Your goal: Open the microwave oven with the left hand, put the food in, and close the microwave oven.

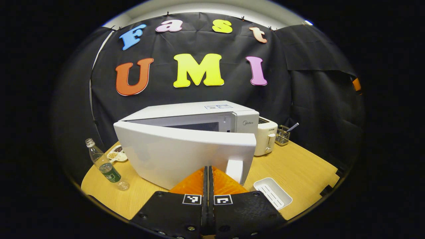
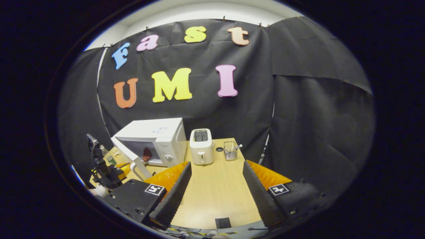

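The left tool (image 1: 208, 186) is sitting with its fingers pressed together on nothing, pointing right at the outside of the microwave door (image 1: 186, 156), just beside the door handle (image 1: 234, 171). The door is hanging partly ajar. The right tool (image 2: 214, 189) is hanging back over the table (image 2: 215, 199) with its fingers spread wide apart, also holding nothing.

The food (image 2: 146, 154), a dark reddish lump, is looking like it's already inside the microwave (image 2: 156, 141), so I'm guessing closing is what's left.

What's worrying me: a push with those closed tips near the handle could be slipping off the smooth door, or shoving the whole microwave back toward the toaster (image 1: 265, 136) right beside it. A hard swing might also be bouncing the door back without latching.

Views-wise: the right gripper view is looking into the cavity and catching the food, plus the left tool from the side by the door. The left gripper view is giving the door close up, the plastic bottle (image 1: 105, 165), the snack dish (image 1: 117, 154) and a white tray (image 1: 273, 192) near the table edge.
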`<action>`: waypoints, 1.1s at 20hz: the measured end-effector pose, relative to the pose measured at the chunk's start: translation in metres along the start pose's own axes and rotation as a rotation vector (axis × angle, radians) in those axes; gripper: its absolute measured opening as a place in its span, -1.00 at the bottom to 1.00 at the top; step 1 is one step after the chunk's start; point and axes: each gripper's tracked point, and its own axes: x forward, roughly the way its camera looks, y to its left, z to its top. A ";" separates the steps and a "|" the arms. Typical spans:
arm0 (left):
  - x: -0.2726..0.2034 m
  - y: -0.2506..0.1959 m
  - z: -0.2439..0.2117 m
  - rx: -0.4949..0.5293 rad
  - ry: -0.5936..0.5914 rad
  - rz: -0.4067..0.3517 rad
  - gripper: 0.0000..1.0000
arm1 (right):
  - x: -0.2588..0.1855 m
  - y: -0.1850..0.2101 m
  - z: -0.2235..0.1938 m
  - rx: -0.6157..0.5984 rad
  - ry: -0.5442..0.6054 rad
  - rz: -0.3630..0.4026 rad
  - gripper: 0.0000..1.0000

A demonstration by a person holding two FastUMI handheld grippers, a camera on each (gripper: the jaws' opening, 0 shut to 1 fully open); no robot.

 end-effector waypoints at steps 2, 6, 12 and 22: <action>0.015 -0.004 0.002 0.003 0.001 0.004 -1.00 | 0.007 -0.009 0.001 0.005 0.009 0.003 0.98; 0.047 -0.010 0.005 0.005 0.012 0.003 -1.00 | 0.018 -0.022 0.002 0.020 0.018 -0.009 0.98; 0.093 -0.014 0.011 0.016 0.018 0.001 -1.00 | 0.032 -0.036 -0.003 0.030 0.051 -0.036 0.98; 0.129 -0.014 0.012 -0.038 0.046 0.038 -1.00 | 0.047 -0.046 0.003 0.044 0.081 -0.054 0.98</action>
